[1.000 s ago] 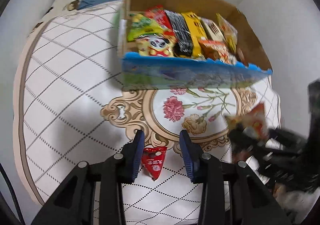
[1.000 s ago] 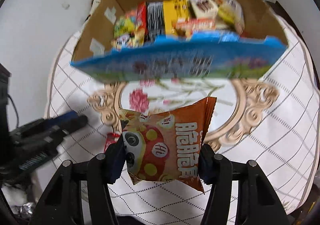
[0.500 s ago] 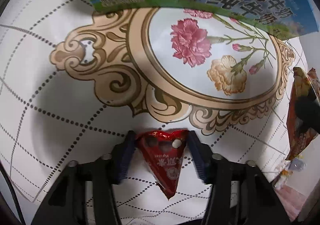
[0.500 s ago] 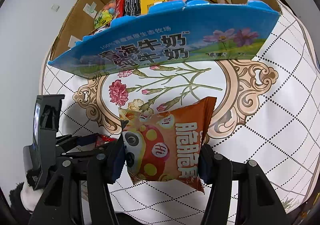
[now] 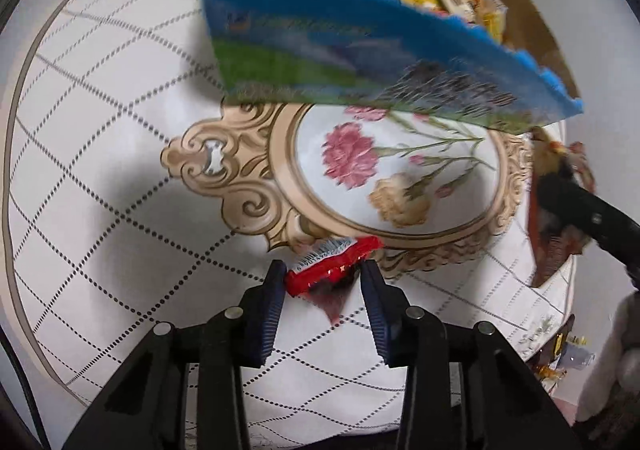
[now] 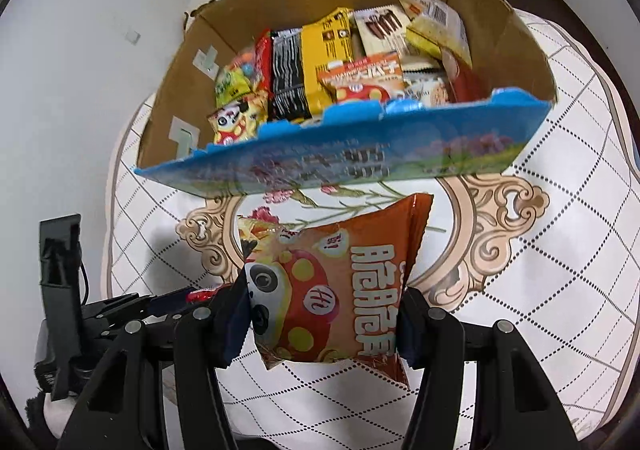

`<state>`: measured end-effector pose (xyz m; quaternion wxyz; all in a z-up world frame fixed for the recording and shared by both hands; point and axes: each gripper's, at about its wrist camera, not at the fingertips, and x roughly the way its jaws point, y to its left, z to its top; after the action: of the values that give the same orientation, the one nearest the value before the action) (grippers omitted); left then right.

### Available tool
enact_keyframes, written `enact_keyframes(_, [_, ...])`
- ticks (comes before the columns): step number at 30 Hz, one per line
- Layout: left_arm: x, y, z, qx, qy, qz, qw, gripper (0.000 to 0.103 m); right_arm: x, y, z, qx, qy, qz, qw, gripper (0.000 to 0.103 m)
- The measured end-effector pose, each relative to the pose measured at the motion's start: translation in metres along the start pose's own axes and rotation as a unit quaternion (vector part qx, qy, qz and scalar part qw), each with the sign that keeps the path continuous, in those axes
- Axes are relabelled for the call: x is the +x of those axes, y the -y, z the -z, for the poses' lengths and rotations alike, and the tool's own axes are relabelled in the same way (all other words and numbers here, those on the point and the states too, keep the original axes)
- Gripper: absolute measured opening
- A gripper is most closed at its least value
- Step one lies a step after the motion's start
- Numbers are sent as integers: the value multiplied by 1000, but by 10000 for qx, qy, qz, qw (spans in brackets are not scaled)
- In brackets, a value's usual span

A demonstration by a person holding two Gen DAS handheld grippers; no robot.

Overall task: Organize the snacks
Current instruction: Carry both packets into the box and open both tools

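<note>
**Both grippers holding snack packets in front of the box**

The left gripper [image 5: 323, 282] is gripping a small red foil snack packet [image 5: 332, 264] between its blue ribbed pads [image 5: 267, 314]; the jaws are narrow, closed onto the packet, which is tilting with its crimped edge up and its pointed end hanging down. Whether it is clear of the tabletop, I cannot tell.

The right gripper [image 6: 322, 320] is holding a large orange crisp bag with a panda print [image 6: 340, 290], jaws set wide and pressing the bag's two sides. The bag is standing roughly upright between them, its top corner reaching toward the box front.

The open cardboard box with a blue-and-green printed front panel [image 6: 520, 46] is sitting at the far side of the white tabletop with a dotted diamond pattern and gold-framed flower medallion [image 5: 100, 178]. Assorted snack packets [image 6: 320, 66] are standing packed in it, mostly upright. Both held packets are outside the box, in front of its blue panel. In the right wrist view the left gripper is showing low at left, just beside the orange bag.
</note>
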<state>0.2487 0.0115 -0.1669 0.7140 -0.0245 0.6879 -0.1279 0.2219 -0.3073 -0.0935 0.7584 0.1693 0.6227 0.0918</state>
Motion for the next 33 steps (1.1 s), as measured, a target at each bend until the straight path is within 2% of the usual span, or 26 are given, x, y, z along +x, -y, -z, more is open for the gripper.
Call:
enact_keyframes(4, [-4, 5, -3, 39, 73, -55, 10000, 30, -4, 3, -5, 22, 84, -49, 9999, 61])
enact_keyframes(8, [19, 16, -15, 162, -104, -65, 9998, 32, -8, 9, -6, 35, 144, -7, 9999, 61])
enact_keyframes(9, [25, 14, -19, 166, -189, -76, 9997, 41, -8, 10, -6, 55, 147, -1, 9999, 61])
enact_keyframes(11, [46, 15, -24, 181, -423, -104, 9989, 49, -10, 13, -5, 101, 156, -1, 9998, 61])
enact_keyframes(14, [70, 17, -28, 216, -544, -382, 9976, 49, -11, 16, -3, 131, 163, 33, 9998, 61])
enact_keyframes(16, [76, 13, -29, 59, -464, -377, 9982, 48, -12, 17, -2, 139, 156, 42, 9998, 61])
enact_keyframes(18, [72, 12, -29, -60, -330, -309, 9990, 39, -14, 17, 1, 128, 165, 63, 9998, 61])
enact_keyframes(21, [55, 11, -25, -107, -144, -233, 9996, 36, -17, 20, 2, 164, 180, 43, 9997, 61])
enact_keyframes(27, [-32, 29, -21, -21, 476, 433, 9979, 36, -44, 21, -10, 205, 382, -218, 9988, 61])
enact_keyframes(31, [-96, 48, -49, 91, 1020, 830, 9913, 37, -70, 17, -38, 80, 669, -276, 9973, 61])
enact_keyframes(33, [-111, 54, -69, 139, 1204, 856, 9889, 37, -75, 17, -59, 6, 751, -192, 9970, 61])
